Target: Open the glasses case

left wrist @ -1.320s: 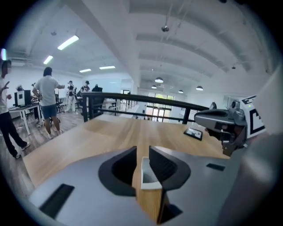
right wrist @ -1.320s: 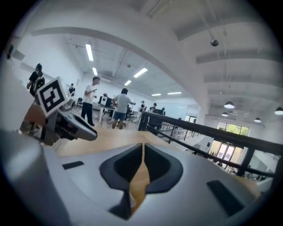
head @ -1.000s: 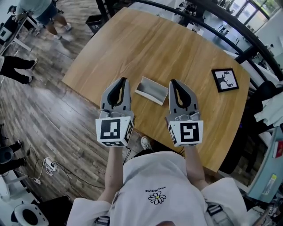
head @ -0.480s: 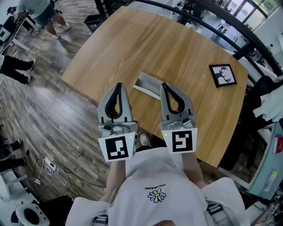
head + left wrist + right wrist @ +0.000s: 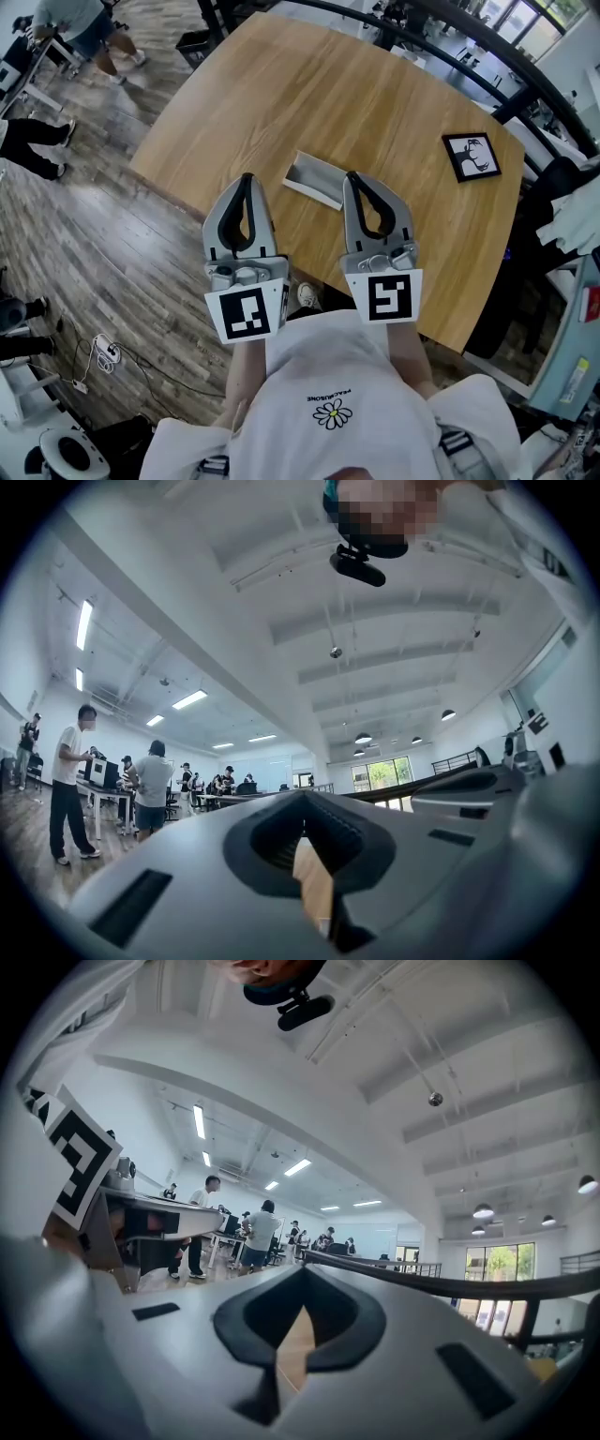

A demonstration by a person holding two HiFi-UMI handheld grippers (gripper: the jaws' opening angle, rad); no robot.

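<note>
The glasses case (image 5: 314, 180), a flat grey oblong with a pale rim, lies on the wooden table (image 5: 309, 94) near its front edge. Whether its lid is up I cannot tell. My left gripper (image 5: 247, 177) hangs just left of the case, its jaws shut and nothing between them. My right gripper (image 5: 353, 176) is just right of the case, also shut and empty. Neither touches the case. In the left gripper view the closed left gripper (image 5: 305, 797) tilts up at the room. The right gripper (image 5: 302, 1271) does the same, and the case is hidden from both.
A small black picture frame (image 5: 472, 157) lies at the table's right side. Dark railings and desks stand beyond the far edge. Wooden floor (image 5: 103, 244) runs to the left, where people stand at desks (image 5: 70, 780).
Both grippers have drawn back toward me and risen from either side of the case. Their tips now sit level with its near edge.
</note>
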